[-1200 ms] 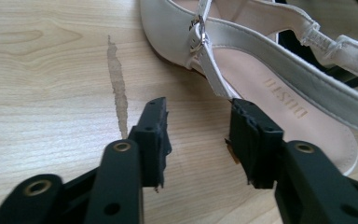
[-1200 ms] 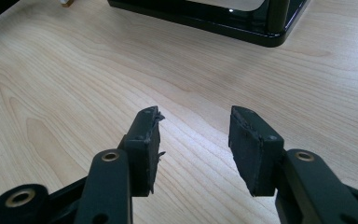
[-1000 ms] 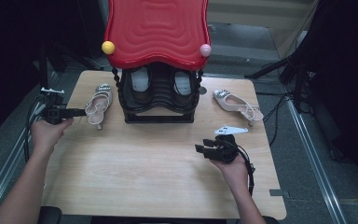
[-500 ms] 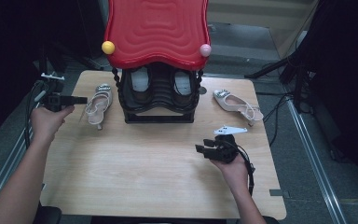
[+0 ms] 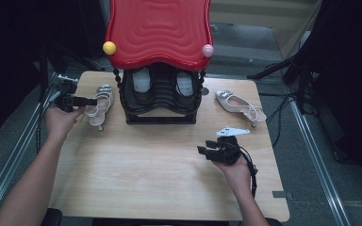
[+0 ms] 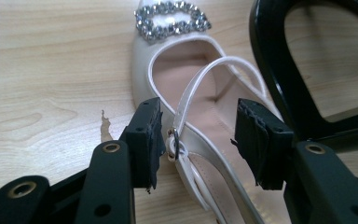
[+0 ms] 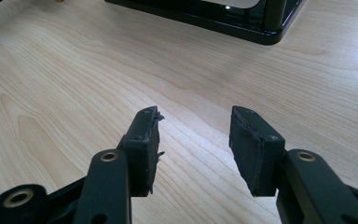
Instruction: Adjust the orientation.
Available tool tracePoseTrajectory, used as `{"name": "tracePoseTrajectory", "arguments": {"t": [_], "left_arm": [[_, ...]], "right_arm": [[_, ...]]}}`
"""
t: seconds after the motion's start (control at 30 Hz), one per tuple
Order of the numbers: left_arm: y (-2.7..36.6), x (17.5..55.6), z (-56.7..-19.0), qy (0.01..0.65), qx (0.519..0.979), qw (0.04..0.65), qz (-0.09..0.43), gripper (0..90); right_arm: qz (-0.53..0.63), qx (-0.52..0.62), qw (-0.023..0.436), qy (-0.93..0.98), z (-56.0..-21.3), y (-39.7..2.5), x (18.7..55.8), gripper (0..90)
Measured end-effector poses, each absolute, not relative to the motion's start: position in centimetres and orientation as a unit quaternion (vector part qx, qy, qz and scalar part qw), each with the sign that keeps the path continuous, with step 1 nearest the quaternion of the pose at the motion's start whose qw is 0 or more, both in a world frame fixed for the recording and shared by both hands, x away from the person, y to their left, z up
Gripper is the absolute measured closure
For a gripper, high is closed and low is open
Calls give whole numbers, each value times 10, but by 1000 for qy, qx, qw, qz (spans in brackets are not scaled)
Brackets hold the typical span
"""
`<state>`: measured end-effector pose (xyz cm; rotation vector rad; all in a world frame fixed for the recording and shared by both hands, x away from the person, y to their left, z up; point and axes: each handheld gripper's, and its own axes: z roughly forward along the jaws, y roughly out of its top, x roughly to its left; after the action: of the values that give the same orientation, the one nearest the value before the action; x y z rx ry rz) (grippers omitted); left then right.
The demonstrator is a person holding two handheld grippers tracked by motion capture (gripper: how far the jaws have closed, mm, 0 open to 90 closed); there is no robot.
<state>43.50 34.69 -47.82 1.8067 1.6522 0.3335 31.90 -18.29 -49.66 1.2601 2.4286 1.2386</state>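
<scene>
1. right gripper view: the right gripper (image 7: 193, 149) hangs over bare light wooden table (image 7: 51, 84) at the near right, its jaws apart with nothing between them; the base of the black shoe rack (image 7: 242, 21) lies well beyond it.
2. high view: the other pale sandal (image 5: 240, 104) lies at the far right of the table, beside the rack's right side, apart from the right gripper (image 5: 215, 149).
3. high view: the left gripper (image 5: 82, 101) sits at the far left, pointing rightward at the cream slingback sandal with a rhinestone buckle (image 5: 99, 102), which lies just left of the rack under its red wavy top (image 5: 158, 30). the sandal's long axis runs near to far, so the gripper meets it crosswise. the left hand is far nearer to it than the right.
4. left gripper view: the left gripper (image 6: 196, 140) is spread open with the sandal's (image 6: 182, 93) thin ankle strap (image 6: 191, 93) and small metal clasp (image 6: 172, 142) between its pads, the clasp just beside the left pad (image 6: 144, 140); no grip yet. the jewelled toe points away.
5. the high view gives the overall layout; the left gripper view alone shows the strap sitting inside the jaws, so closing looks like the next move.
</scene>
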Motion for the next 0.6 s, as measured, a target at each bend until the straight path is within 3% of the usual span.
{"name": "tracePoseTrajectory", "arguments": {"t": [0.6], "left_arm": [[340, 452, -506, 654, 680, 302, 135, 553]], "right_arm": [[412, 417, 70, 807, -497, -182, 319, 537]]}}
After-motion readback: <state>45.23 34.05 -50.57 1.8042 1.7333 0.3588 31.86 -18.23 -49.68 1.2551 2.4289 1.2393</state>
